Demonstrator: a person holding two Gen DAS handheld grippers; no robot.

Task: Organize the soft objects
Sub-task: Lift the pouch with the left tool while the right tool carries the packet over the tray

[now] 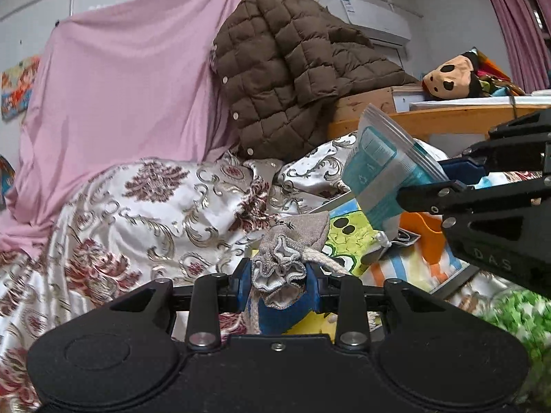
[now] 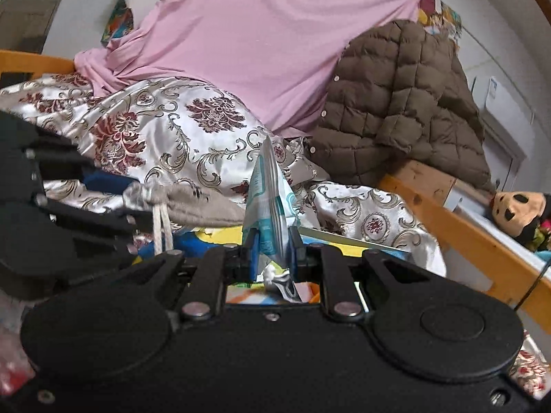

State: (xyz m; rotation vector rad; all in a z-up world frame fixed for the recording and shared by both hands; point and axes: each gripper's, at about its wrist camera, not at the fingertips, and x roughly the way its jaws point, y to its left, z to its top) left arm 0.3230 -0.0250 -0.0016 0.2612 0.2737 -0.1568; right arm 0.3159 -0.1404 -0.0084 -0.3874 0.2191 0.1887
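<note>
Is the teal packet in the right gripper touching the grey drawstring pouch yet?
Apart. In the left wrist view the teal packet hangs above and right of the grey drawstring pouch, with the cartoon bedding visible between them.

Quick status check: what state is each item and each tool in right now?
Left tool: shut on the drawstring pouch.
Drawstring pouch: grey, mouth gathered, held up, cord hanging.
Right tool: shut on the teal packet.
Teal packet: flat, held upright on edge.
Brown quilted jacket: draped over the wooden frame, snaps undone.
Pink sheet: hanging spread out.
Patterned quilt: rumpled.
</note>
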